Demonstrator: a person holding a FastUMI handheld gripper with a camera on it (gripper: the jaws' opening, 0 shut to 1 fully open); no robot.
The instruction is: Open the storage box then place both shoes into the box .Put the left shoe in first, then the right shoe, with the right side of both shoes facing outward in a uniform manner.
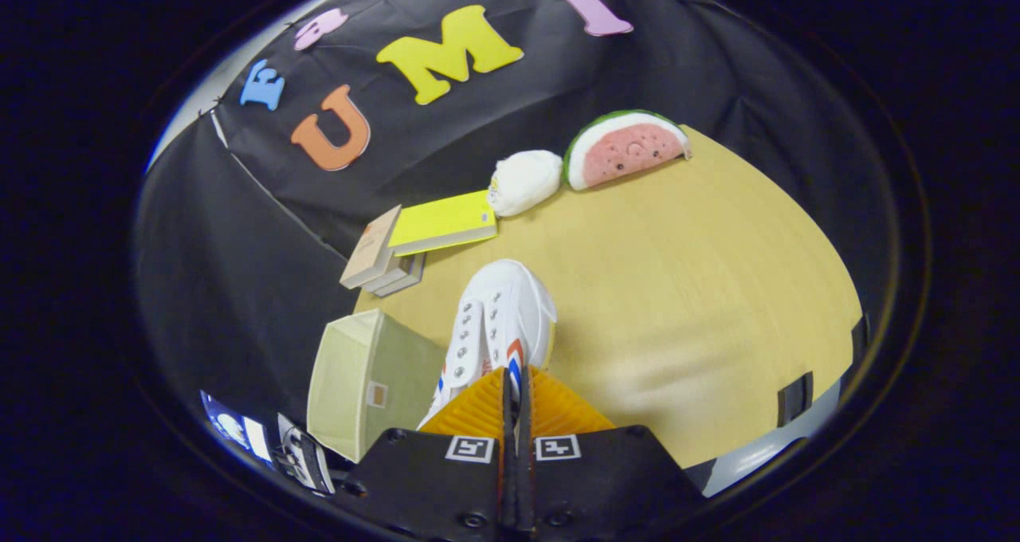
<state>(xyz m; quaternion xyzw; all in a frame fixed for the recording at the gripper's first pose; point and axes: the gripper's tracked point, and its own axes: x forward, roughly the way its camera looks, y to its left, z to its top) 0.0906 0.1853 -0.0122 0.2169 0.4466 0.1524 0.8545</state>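
A white canvas shoe (498,323) with red and blue side stripes hangs from my gripper (514,384), toe pointing away from me over the wooden table (685,287). My fingers are shut on a thin part of the shoe's rear edge, which shows in the narrow slit between them. Just left of the shoe and my fingers stands the pale green fabric storage box (362,382), with a small tag on one face. I cannot tell from here whether it is open. Below the box, a small black-and-white striped thing (307,458) is too unclear to name.
At the back of the table lie a yellow book (442,221) and a few brown books (373,251) against the booth wall. Further right sit a white plush ball (524,182) and a watermelon-slice plush (625,147). A black clip (794,398) sits on the table's right edge.
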